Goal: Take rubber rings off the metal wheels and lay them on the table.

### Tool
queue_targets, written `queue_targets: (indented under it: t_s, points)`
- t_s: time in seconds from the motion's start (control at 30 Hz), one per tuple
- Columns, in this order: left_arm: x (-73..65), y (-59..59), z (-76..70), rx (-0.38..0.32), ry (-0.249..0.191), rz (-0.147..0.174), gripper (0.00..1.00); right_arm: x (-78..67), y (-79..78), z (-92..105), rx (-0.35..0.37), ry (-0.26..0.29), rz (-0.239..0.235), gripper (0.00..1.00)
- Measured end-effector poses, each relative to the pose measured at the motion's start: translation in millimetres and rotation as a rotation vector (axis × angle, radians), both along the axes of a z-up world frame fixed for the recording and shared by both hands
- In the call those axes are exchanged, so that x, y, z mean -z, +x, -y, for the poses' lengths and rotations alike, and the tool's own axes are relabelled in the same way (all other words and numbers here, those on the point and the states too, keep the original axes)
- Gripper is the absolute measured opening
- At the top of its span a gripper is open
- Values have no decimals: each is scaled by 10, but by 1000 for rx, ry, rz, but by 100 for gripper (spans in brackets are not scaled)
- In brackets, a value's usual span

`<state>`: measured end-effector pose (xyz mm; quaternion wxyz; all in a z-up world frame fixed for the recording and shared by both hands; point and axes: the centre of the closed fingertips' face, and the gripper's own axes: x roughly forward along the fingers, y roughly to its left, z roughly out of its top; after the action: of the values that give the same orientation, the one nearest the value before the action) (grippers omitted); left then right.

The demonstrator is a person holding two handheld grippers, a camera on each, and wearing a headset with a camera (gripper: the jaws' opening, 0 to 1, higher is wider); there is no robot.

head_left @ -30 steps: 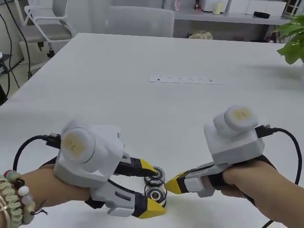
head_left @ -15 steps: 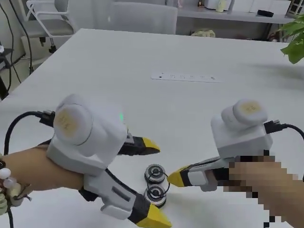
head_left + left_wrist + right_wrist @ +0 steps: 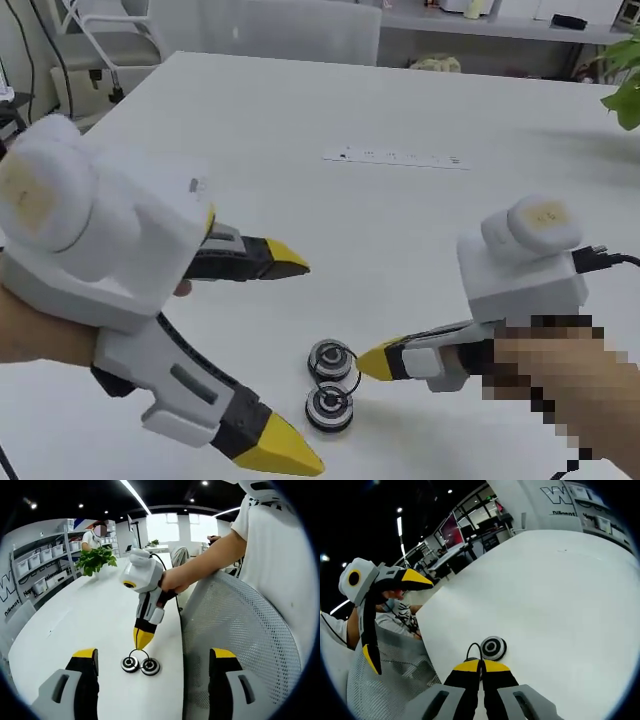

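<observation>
Pinching a thin black rubber ring (image 3: 469,652) between pressed-together tips, the right tongs (image 3: 368,362) reach in from 4 o'clock, likely to peel it off the two round, shiny metal wheels (image 3: 331,360) lying near 6 o'clock on the smooth white table (image 3: 400,230). The left tongs (image 3: 290,360), spread wide at 8 o'clock, hover above, probably giving room.

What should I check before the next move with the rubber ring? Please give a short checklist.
1. Right tongs shut on the rubber ring: ok.
2. Left tongs open, clear of the wheels: ok.
3. Ring fully off its wheel: cannot tell.
4. Far wheel and near wheel flat on the table: ok.
5. Bare table near them for the ring: ok.
</observation>
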<state>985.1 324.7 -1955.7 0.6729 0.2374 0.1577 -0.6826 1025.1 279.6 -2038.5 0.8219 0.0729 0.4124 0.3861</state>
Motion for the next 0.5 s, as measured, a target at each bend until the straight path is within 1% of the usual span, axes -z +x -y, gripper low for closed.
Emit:
queue_targets:
  t_s: [0.13,0.2,0.23,0.3,0.37,0.4,0.5]
  points:
    - [-26,-1,-118,-36,-5,4,90,-35,18,11,12,14,4,0]
    - [-52,8,-173,-62,-20,10,90,-60,27,13,18,22,8,0]
    - [-59,18,-209,-83,-29,6,90,-68,25,7,20,27,8,0]
    - [-52,25,-281,-109,-29,4,90,-66,12,-1,17,25,6,0]
    - [-49,51,-363,-141,-28,21,89,-60,-1,-6,11,16,8,0]
    - [-49,56,-392,-154,-29,19,89,-61,-5,-10,10,16,9,0]
    - [-40,50,-474,-189,-37,-4,91,-76,-20,-34,7,27,5,0]
